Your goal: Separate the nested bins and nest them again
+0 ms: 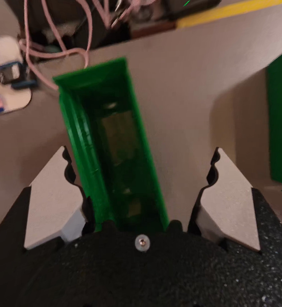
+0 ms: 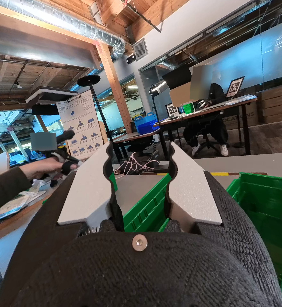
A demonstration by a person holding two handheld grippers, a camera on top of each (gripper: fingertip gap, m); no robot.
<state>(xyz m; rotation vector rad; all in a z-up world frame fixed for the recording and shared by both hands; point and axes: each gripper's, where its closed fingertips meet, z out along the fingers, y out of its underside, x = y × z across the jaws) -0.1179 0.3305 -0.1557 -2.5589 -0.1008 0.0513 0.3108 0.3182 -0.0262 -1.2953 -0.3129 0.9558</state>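
Two wrist cameras look along hand-held tools over a pale grey desk (image 1: 195,83). In the blurred left wrist view, the left tool (image 1: 141,149) has its jaws spread wide, and a narrow green bin (image 1: 113,149) lies open side up between them, its long axis running away from the camera. The bin's left wall sits just beside or against the left finger (image 1: 54,191), while a clear gap separates its right wall from the other finger, so nothing is clamped. The edge of a second green bin (image 1: 281,124) shows at the far right. In the right wrist view, the right tool (image 2: 139,166) is partly open, with a slanting green bin wall (image 2: 147,204) passing through the gap; whether the pads actually press it cannot be told. A wider-looking green bin (image 2: 261,207) sits just beside it to the right. Farther left, a person's hand (image 2: 42,169) holds the other tool. Pink cables (image 1: 57,49) trail past the far desk edge. The likely risks: the left tool closing off-centre could push the narrow bin sideways or tip it instead of gripping it; a loose hold on the thin wall could let a bin slip and drop; and a bin lowered at a tilt could jam against the other's rim rather than nest
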